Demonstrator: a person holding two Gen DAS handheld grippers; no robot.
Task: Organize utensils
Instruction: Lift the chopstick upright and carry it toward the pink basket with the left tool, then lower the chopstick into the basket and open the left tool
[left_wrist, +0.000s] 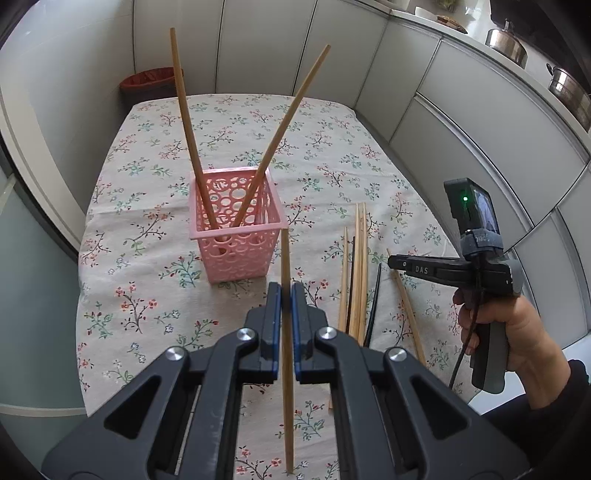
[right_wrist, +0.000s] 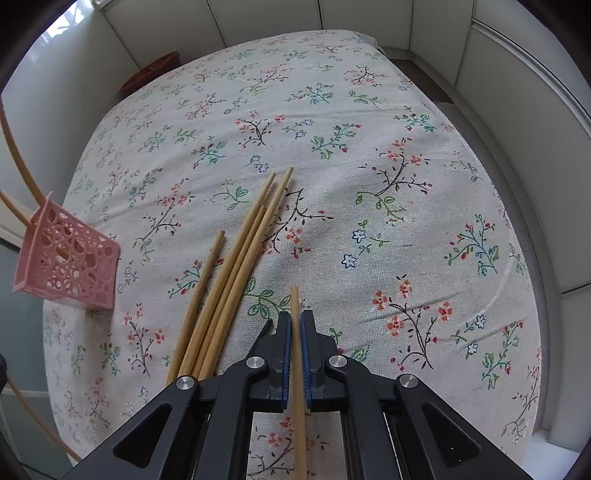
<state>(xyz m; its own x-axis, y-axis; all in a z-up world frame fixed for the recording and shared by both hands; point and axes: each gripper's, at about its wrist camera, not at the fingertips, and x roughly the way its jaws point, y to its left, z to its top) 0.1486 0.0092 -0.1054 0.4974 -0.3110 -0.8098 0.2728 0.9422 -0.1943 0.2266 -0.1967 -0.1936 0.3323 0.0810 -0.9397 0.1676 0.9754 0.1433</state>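
A pink perforated basket stands on the floral tablecloth with two wooden chopsticks leaning in it. My left gripper is shut on a wooden chopstick, held just in front of and to the right of the basket. Several more chopsticks lie on the cloth to the right. My right gripper is shut on another wooden chopstick above the cloth, beside the loose pile. The basket shows at the left in the right wrist view.
White cabinets surround the table. A red bin stands beyond the table's far left corner. Pots sit on the counter at the far right. The right hand and its gripper body hover over the table's right edge.
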